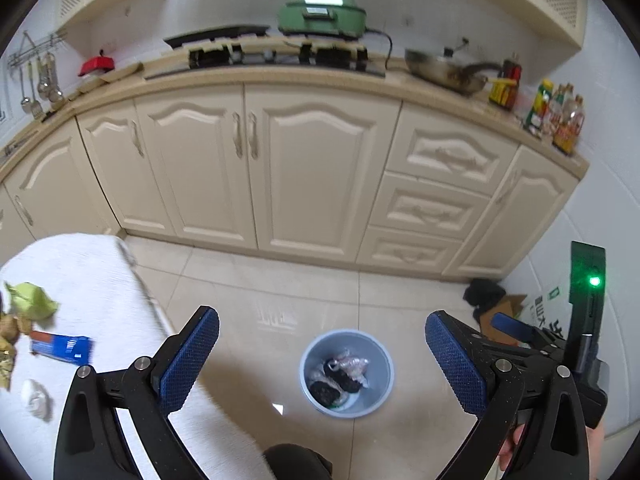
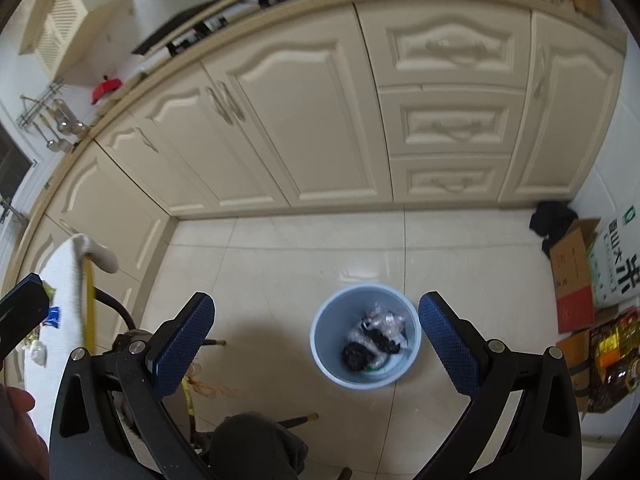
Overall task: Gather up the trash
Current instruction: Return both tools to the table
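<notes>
A pale blue waste bin (image 1: 347,342) (image 2: 324,332) stands on the tiled floor with dark scraps and crumpled clear wrap (image 1: 344,372) (image 2: 374,340) inside. My left gripper (image 1: 322,356) hangs open above the floor, the bin between its blue fingers, nothing in its jaws. My right gripper (image 2: 316,340) is open too, empty, high over the same bin. On the white-clothed table (image 1: 88,272) at the left lie a green crumpled wrapper (image 1: 34,298), a blue and orange packet (image 1: 60,348), a white wad (image 1: 36,398) and brownish peelings (image 1: 8,332).
Cream cabinets (image 1: 280,168) run along the back under a counter with a green cooker (image 1: 322,14), a pan (image 1: 444,70) and bottles (image 1: 560,118). Cardboard boxes (image 2: 576,276), an oil bottle (image 2: 616,360) and a dark cloth (image 2: 552,218) crowd the right corner. Chair legs (image 2: 296,420) stand near.
</notes>
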Demonstrator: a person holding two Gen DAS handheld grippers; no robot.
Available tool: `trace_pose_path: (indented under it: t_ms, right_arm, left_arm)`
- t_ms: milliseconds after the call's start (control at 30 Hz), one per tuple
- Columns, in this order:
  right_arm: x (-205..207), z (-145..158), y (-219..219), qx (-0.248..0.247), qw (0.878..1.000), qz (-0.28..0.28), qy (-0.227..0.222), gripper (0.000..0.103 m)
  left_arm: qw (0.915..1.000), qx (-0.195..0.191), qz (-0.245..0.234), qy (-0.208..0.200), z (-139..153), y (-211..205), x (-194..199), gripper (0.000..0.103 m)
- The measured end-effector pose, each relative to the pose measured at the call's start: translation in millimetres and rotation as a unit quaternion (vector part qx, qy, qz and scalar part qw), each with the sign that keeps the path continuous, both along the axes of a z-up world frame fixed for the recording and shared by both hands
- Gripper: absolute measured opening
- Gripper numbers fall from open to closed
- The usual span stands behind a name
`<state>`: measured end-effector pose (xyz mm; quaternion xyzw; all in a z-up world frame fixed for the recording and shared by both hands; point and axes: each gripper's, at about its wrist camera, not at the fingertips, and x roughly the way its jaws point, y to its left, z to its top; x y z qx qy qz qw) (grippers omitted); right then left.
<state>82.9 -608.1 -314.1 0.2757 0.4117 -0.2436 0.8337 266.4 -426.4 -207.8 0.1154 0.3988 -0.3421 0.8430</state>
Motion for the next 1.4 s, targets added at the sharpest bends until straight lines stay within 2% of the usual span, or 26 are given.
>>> trace_pose_path:
  t_ms: [300,467,633,933,1100,1267,1400]
  right_arm:
    - [1,71,49,-0.050,0.997,0.023,-0.046,0.103]
    - [13,110,92,-0.080,0.992,0.064,-0.076,0.103]
    - [29,136,141,-0.108,0.983,0.110,-0.095,0.103]
    - [53,157,216,-0.115,0.968,0.179,-0.131,0.103]
    - [62,164,252,-0.115,0.958,0.218,-0.145,0.103]
    - [70,168,282,-0.119,0.948,0.252,-0.152,0.103]
    - [77,165,301,-0.120,0.942,0.276,-0.148,0.103]
  left_arm:
    - [0.9975,-0.038,0.039,-0.046,45,88,-38,0.102]
    - [0.9936,-0.053,0.072,-0.068,65,145,-60,0.102]
    - [0.9878,-0.072,0.112,-0.081,81,200,-81,0.102]
    - [0.9727,-0.084,0.188,-0.107,105,290,-127,0.102]
    - [0.9600,-0.083,0.238,-0.123,113,339,-156,0.102]
    - [0.9495,-0.078,0.274,-0.131,118,371,-185,0.102]
    - [0.9453,-0.072,0.291,-0.127,116,380,-192,0.102]
